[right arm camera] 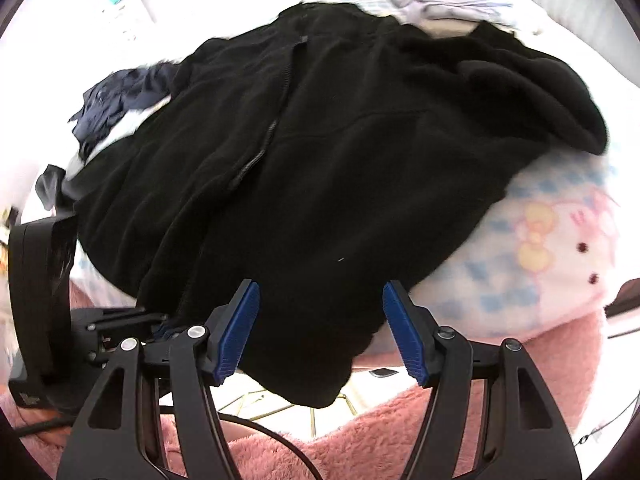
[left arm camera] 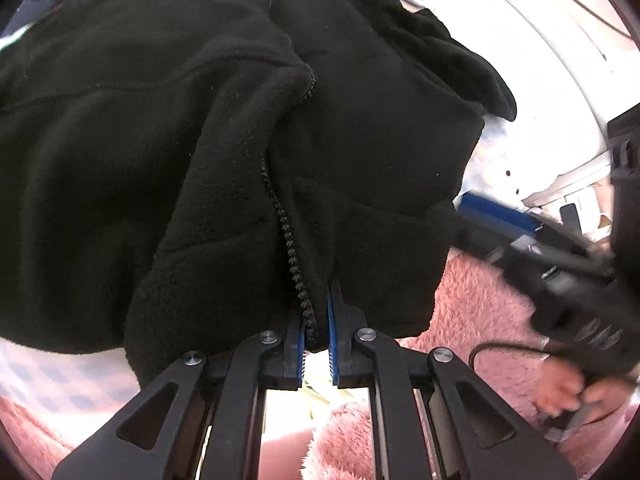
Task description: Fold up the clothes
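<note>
- Black fleece jacket [right arm camera: 320, 160] is lying spread over a bed, on a white blanket with blue checks and a cartoon print [right arm camera: 552, 248]; its near hem is hanging off the near edge above a pink fluffy cover [right arm camera: 400, 440].
- Left tongs [left arm camera: 318, 344] are clamping the near hem right beside the zipper [left arm camera: 292, 248], pads nearly together with fleece pinched between them.
- Right tongs [right arm camera: 320, 332] are standing wide apart, straddling the near hem to the right of the zipper; pads are not pressing on cloth, so nothing is being held there.
- Handling judgement: fleece is looking thick, soft and floppy, light enough but bulky; it is going to sag and bunch, not hold a crease. Pile should be giving good friction, so slip risk is low.
- Where to grip: the hem edge and the stiffer zipper line are the best bites; a second hold on the hem right of the zipper would be keeping the bottom edge taut for the fold.
- Hidden or unclear: the far collar and left sleeve are cut off or merging into black; the right sleeve is bunching into a lump at far right [right arm camera: 560, 92].
- Dark blue garment [right arm camera: 116, 104] and pale clothes [right arm camera: 440, 12] at the far side are partly buried under the jacket; types are not telling.
- In the left wrist view the right tongs and the hand holding them [left arm camera: 568, 396] are blurring.
</note>
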A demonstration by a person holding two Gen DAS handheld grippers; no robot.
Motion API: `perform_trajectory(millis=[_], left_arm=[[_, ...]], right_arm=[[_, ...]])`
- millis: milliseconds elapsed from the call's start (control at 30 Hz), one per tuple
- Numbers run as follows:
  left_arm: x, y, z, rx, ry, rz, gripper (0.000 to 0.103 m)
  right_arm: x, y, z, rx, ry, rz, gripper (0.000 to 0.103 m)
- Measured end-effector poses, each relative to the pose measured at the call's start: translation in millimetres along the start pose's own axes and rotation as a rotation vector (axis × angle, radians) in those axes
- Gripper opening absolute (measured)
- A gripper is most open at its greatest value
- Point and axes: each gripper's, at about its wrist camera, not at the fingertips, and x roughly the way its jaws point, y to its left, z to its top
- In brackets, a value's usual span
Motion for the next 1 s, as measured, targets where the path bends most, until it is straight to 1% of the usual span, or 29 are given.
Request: perform_trajectory(millis=[67,100,133,200,233,300,333,400,433,467,500,533,600,667,700,733,767,800,833,867,933,1000], left_arm=[[-3.0,0.4,-1.6,0.011,0.020,-0.010,0.012],[-10.9,-1.4,-4.0,0.034,0.005,-0.008,0.015],[-21.0,-3.6,-6.6,0.059,-0.022,-0.003,0.019],[-41.5,-7.8,-11.5,0.109,-0.086,0.008,0.039],[-51.4,-10.2,-12.9,0.131,-0.137,0.016,0.042],[-65.4,-7.0,-14.1,0.143,-0.194,0.027,0.044],[-71.9,-4.7,-14.6,0.146,-0.218,0.032,0.044],[-68.3,6.8,-12.6,0.110,-0.220,0.082,0.044],[-63.3,13.4,-10.7,0.085,-0.207,0.105,0.044],[-56.3,18.4,-7.9,0.062,-0.192,0.126,0.044],[-51.5,20.8,-5.2,0.052,-0.185,0.126,0.044],[-47.5,22.1,-2.4,0.047,-0.182,0.117,0.044],[-37.9,23.7,2.5,0.056,-0.161,0.103,0.047],[-29.9,27.8,8.3,0.063,-0.142,0.099,0.047],[-25.9,26.2,14.0,0.064,-0.140,0.092,0.045],[-27.1,26.9,15.2,0.069,-0.144,0.093,0.041],[-26.3,26.4,16.1,0.062,-0.151,0.110,0.027],[-23.9,24.9,17.8,0.051,-0.157,0.131,0.021],[-21.6,23.3,19.6,0.039,-0.164,0.152,0.021],[-26.7,28.0,19.7,0.009,-0.184,0.146,0.019],[-44.0,46.8,17.0,-0.072,-0.220,0.098,0.018],[-53.5,66.4,18.3,-0.184,-0.245,-0.012,0.018]], right_arm=[[16.9,0.0,-5.1,0.011,0.049,-0.011,0.066],[24.0,-0.3,-7.8,0.011,0.062,-0.029,0.067],[29.2,0.3,-9.8,0.001,0.071,-0.053,0.067],[35.0,1.7,-12.1,-0.019,0.084,-0.084,0.069],[35.2,1.3,-12.3,-0.016,0.088,-0.081,0.071],[29.6,-1.5,-10.2,0.019,0.100,-0.067,0.070],[22.1,-2.0,-7.4,0.044,0.084,-0.048,0.069],[-0.4,1.5,1.3,0.079,0.002,0.017,0.069],[-7.4,8.7,5.7,0.052,-0.032,0.043,0.069],[-10.0,16.9,9.2,0.011,-0.047,0.055,0.069],[-9.0,24.9,11.5,-0.030,-0.045,0.051,0.069],[-3.9,29.8,11.0,-0.056,-0.025,0.037,0.069],[8.3,33.5,5.7,-0.071,0.018,0.023,0.069],[22.1,33.5,-1.9,-0.064,0.055,0.019,0.069],[29.1,33.5,-5.7,-0.060,0.073,0.017,0.069],[36.0,33.5,-9.5,-0.057,0.091,0.015,0.069],[43.0,33.5,-13.3,-0.054,0.109,0.013,0.069],[45.6,33.7,-15.5,-0.051,0.116,0.013,0.069],[44.2,34.0,-15.4,-0.048,0.115,0.017,0.069],[43.3,34.1,-14.6,-0.044,0.115,0.020,0.069],[43.4,34.2,-13.0,-0.039,0.117,0.024,0.069],[45.0,36.4,-14.5,-0.043,0.121,0.019,0.069]])
